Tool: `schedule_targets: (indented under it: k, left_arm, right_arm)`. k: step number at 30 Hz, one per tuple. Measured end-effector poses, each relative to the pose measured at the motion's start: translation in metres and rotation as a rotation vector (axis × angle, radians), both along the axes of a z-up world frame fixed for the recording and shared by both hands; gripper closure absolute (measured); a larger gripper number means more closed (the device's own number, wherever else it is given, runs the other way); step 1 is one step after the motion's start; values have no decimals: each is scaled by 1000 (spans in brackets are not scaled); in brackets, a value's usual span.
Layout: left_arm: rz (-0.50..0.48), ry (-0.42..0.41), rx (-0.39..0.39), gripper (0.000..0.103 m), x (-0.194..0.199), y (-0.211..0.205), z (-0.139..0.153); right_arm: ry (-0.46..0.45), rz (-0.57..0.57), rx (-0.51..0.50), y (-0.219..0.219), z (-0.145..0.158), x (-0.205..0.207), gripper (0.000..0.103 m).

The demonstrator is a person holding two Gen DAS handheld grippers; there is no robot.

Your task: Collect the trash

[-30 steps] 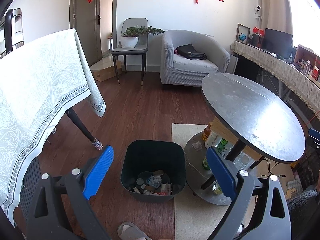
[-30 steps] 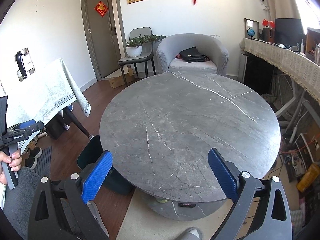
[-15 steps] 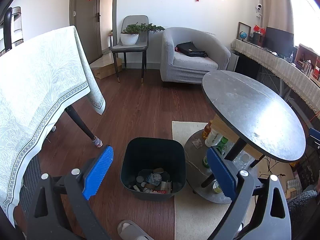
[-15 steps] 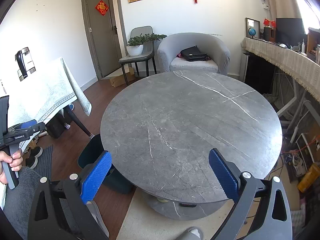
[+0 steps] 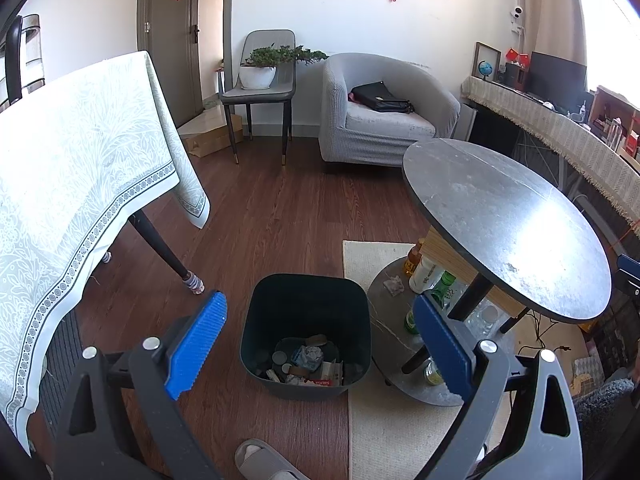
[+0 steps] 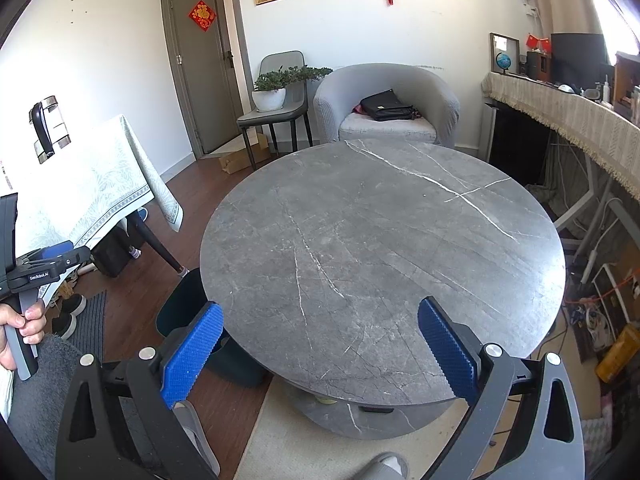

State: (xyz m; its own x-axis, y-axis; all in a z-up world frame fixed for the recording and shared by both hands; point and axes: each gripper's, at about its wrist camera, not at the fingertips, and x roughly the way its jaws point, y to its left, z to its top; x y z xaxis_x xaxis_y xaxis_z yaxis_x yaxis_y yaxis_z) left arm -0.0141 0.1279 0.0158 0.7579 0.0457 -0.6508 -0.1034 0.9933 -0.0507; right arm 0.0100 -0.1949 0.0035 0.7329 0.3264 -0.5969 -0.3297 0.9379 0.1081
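Observation:
A dark green trash bin [image 5: 305, 300] stands on the wood floor beside the round grey marble table [image 5: 504, 220]. It holds crumpled paper and wrappers [image 5: 307, 362]. My left gripper [image 5: 320, 344] is open and empty, hovering above the bin. My right gripper [image 6: 320, 346] is open and empty above the near edge of the bare tabletop [image 6: 380, 248]. The bin [image 6: 180, 312] shows partly under the table's left edge in the right wrist view. The left gripper [image 6: 36, 272] shows at the far left there, held in a hand.
The table's lower shelf [image 5: 384, 304] holds bottles [image 5: 428, 276] and a crumpled scrap [image 5: 394, 283]. A cloth-covered table [image 5: 80, 184] stands left. A beige rug [image 5: 372, 260], a grey armchair [image 5: 384, 116], a chair with a plant [image 5: 260, 84], and a slipper [image 5: 264, 460] lie around.
Both views have shifted only slightly; the left gripper has drifted a little back from the bin. Both grippers stay open and empty.

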Motion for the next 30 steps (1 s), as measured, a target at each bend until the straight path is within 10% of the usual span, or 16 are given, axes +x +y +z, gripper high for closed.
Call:
schedule_targets:
  k: [30]
  left_arm:
    - [1,0,-10,7,0,0,0]
  right_arm:
    - [13,0,-8,3,-2,2,4]
